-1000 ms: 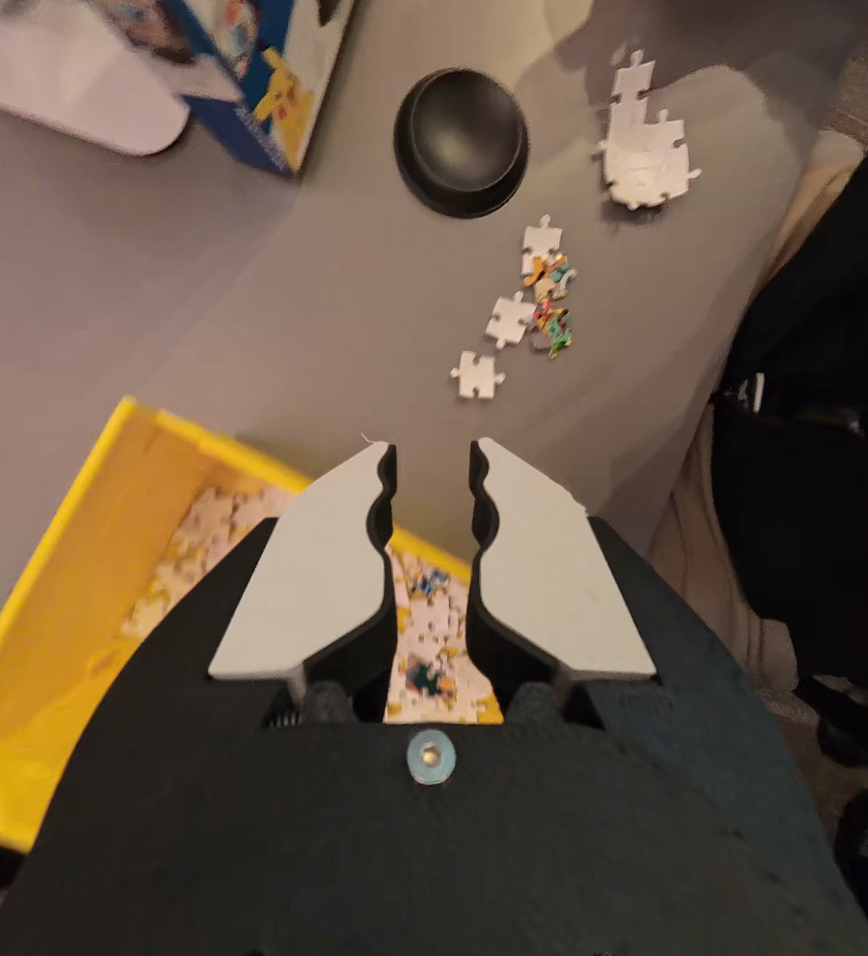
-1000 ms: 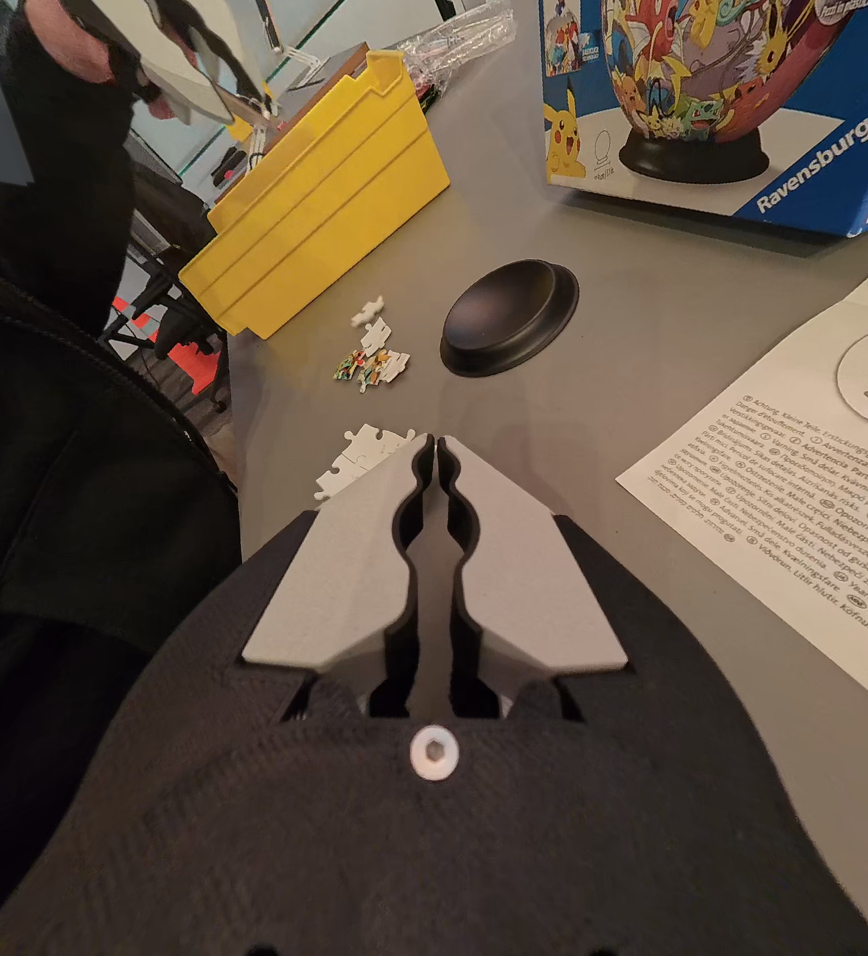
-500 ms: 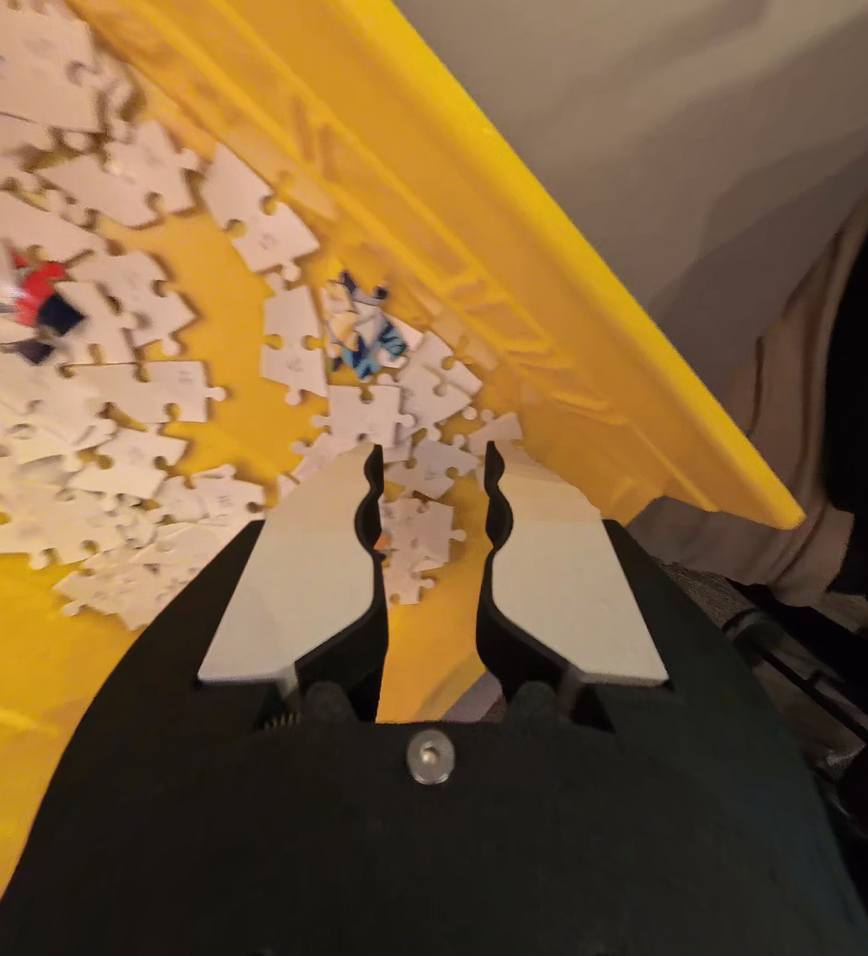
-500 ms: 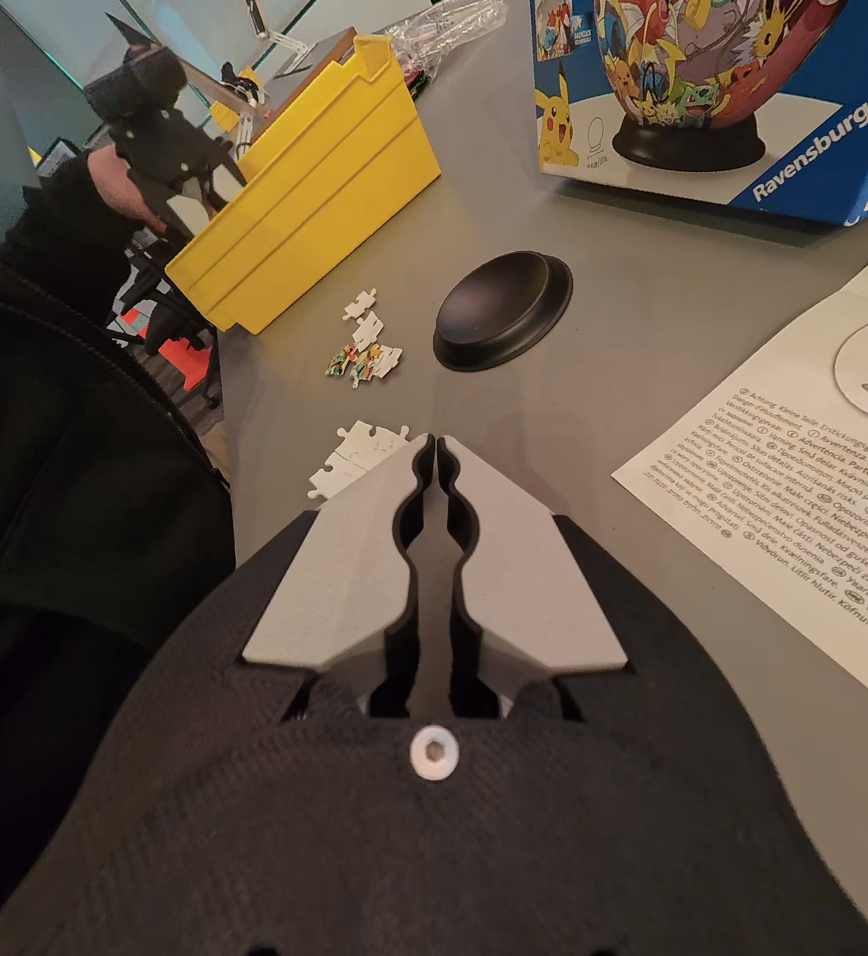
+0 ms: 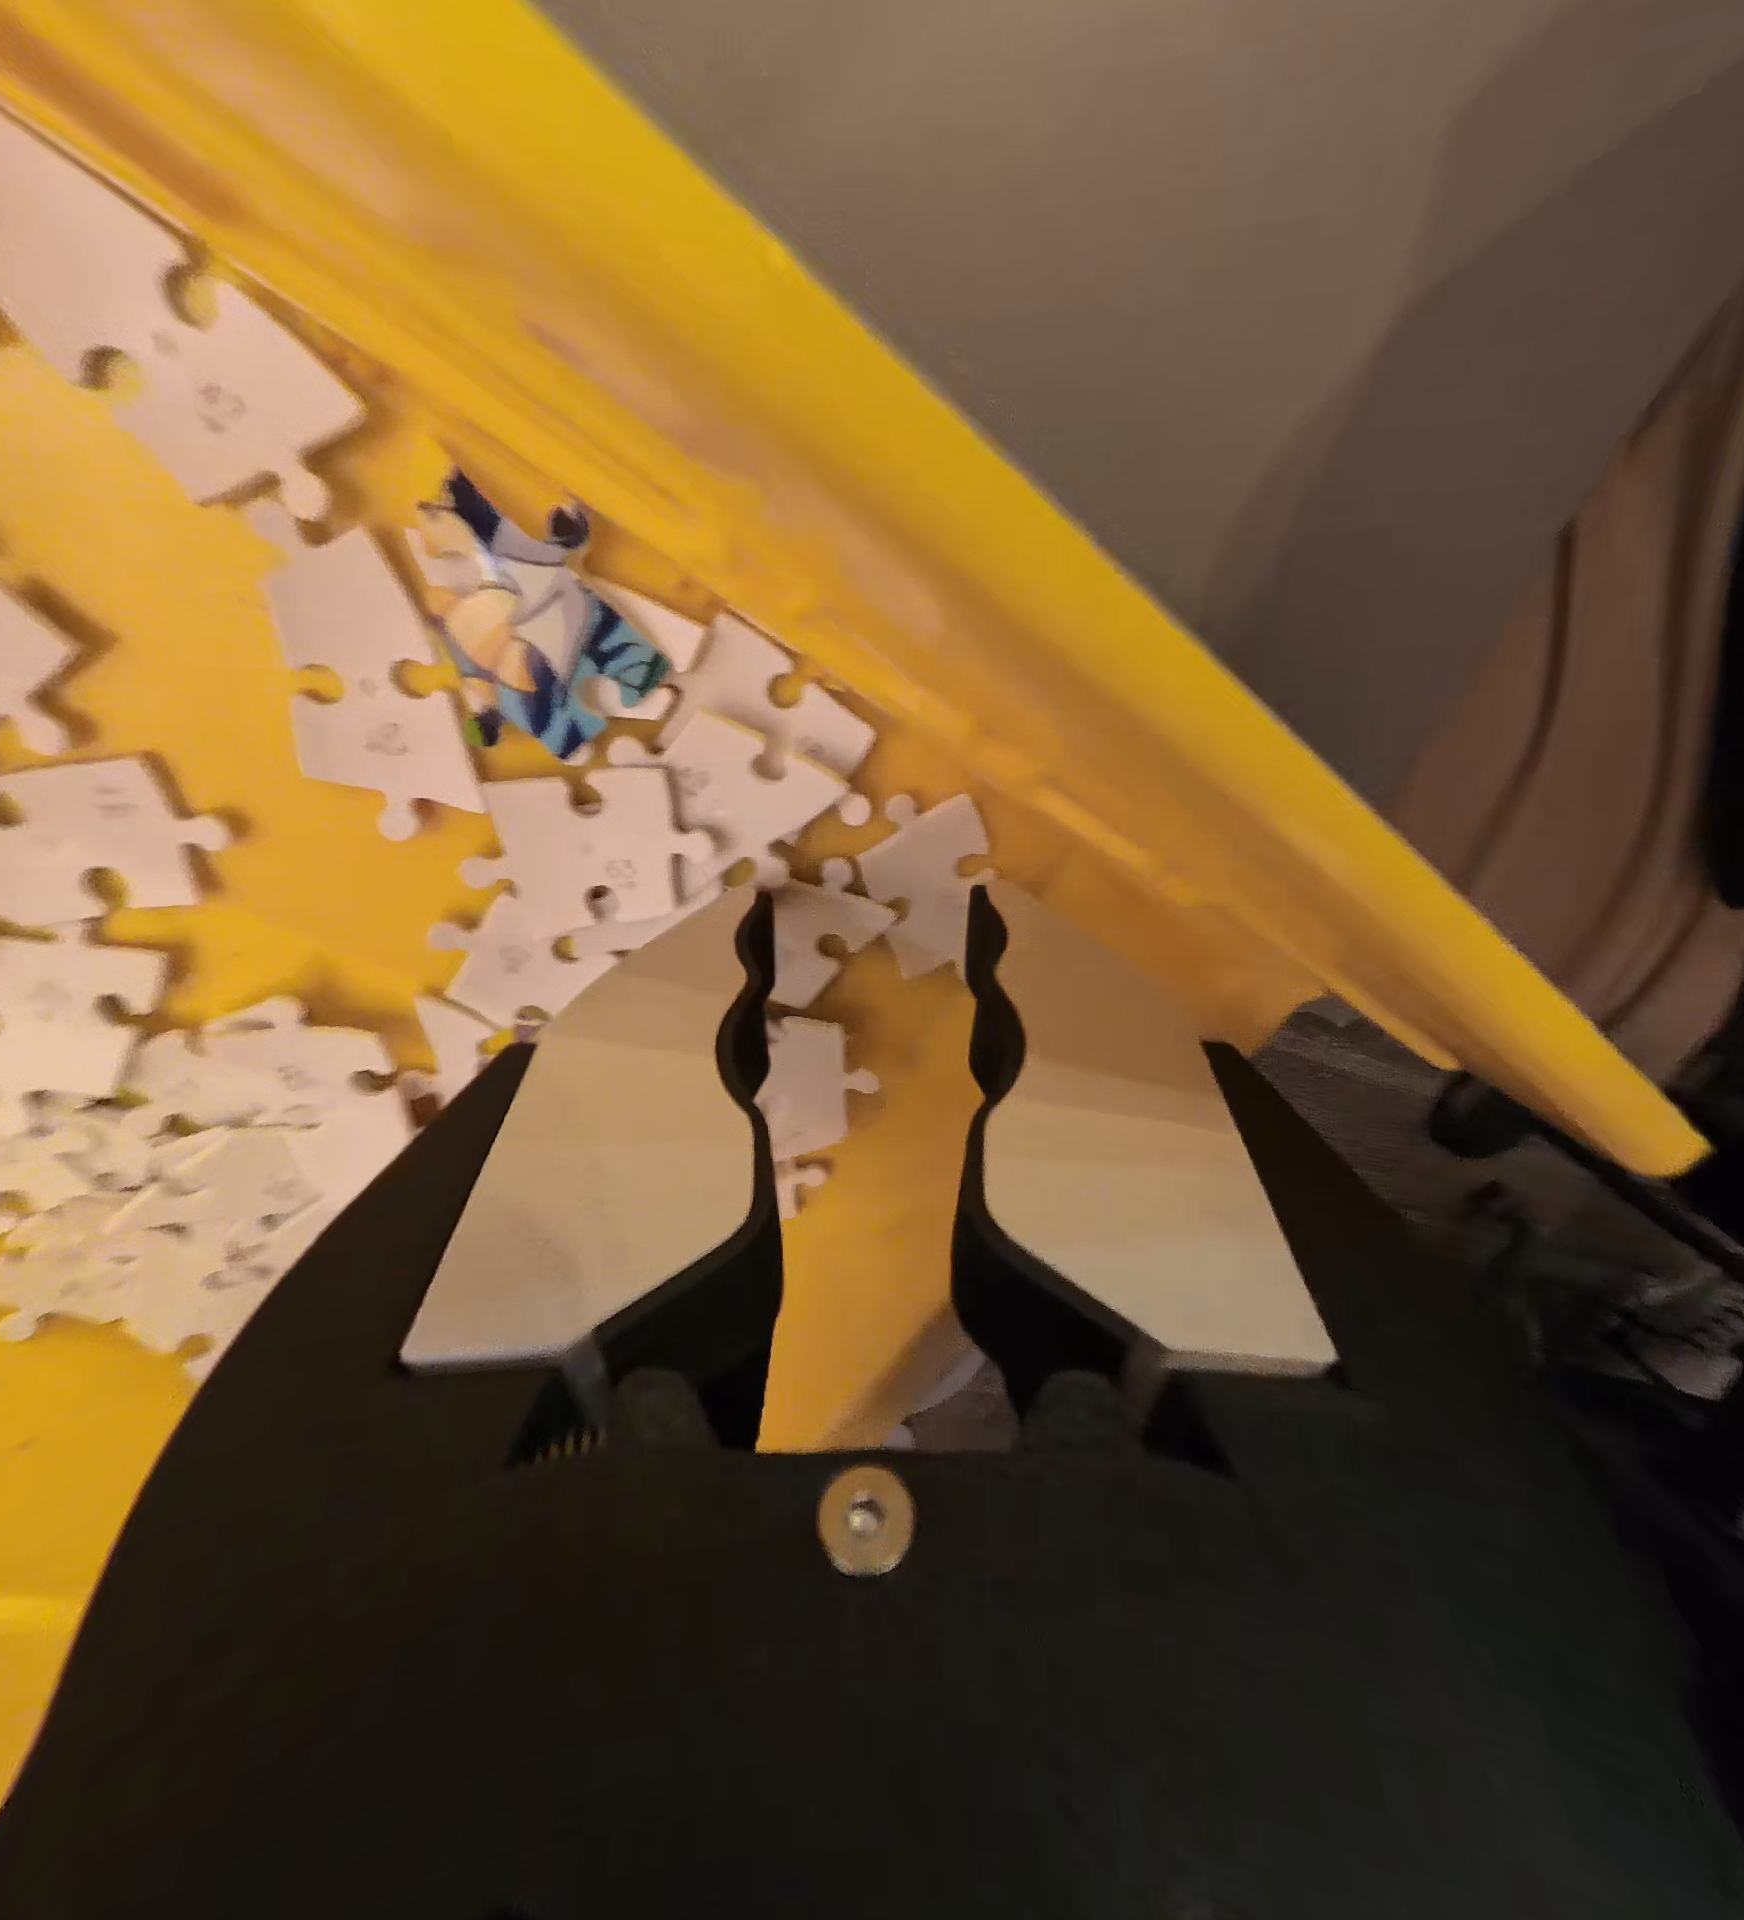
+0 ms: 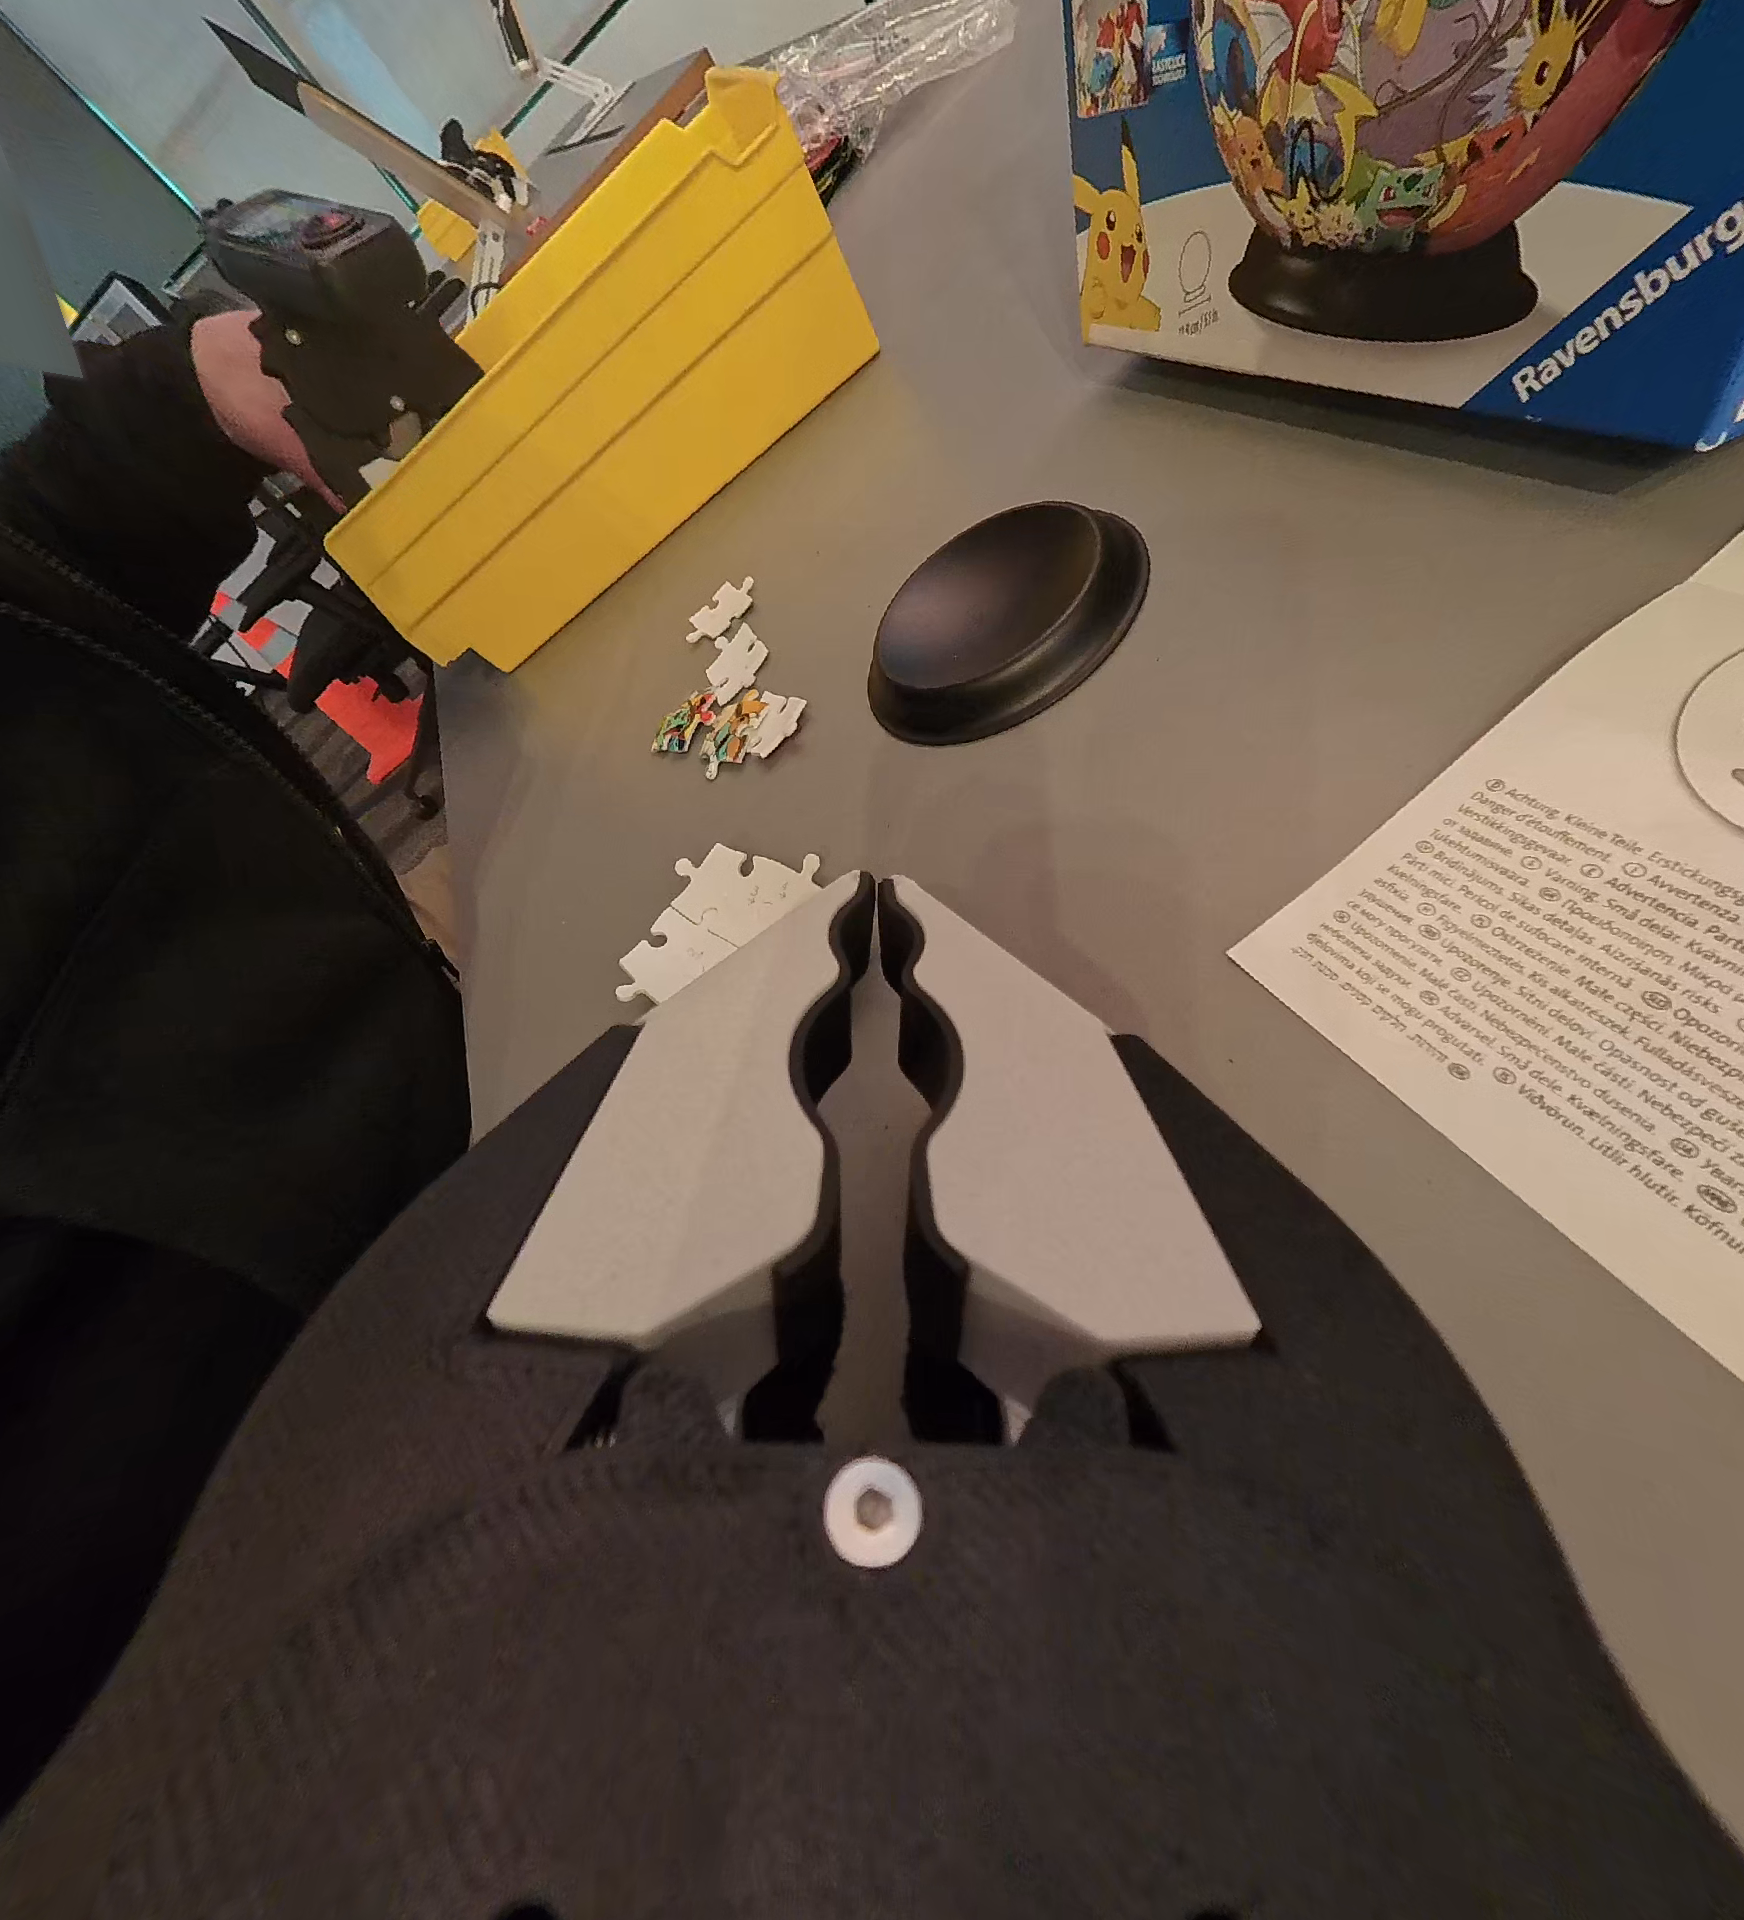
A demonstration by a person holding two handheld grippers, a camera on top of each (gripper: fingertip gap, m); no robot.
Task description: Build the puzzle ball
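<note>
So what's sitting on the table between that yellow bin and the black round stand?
A few loose puzzle pieces, some white side up and two showing colour, lie on the grey table between the yellow bin and black stand; the right wrist view shows it.

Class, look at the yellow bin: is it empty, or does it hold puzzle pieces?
Not empty. The yellow bin holds many loose puzzle pieces scattered on its floor, mostly white side up; the left gripper is open above them.

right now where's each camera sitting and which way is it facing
Left wrist view: on the left gripper, pointing down into the yellow bin at loose puzzle pieces; its open jaws show.
Right wrist view: on the right gripper, low over the grey table, facing the black stand; shut jaws, dark sleeve.
Shared: the yellow bin.
</note>
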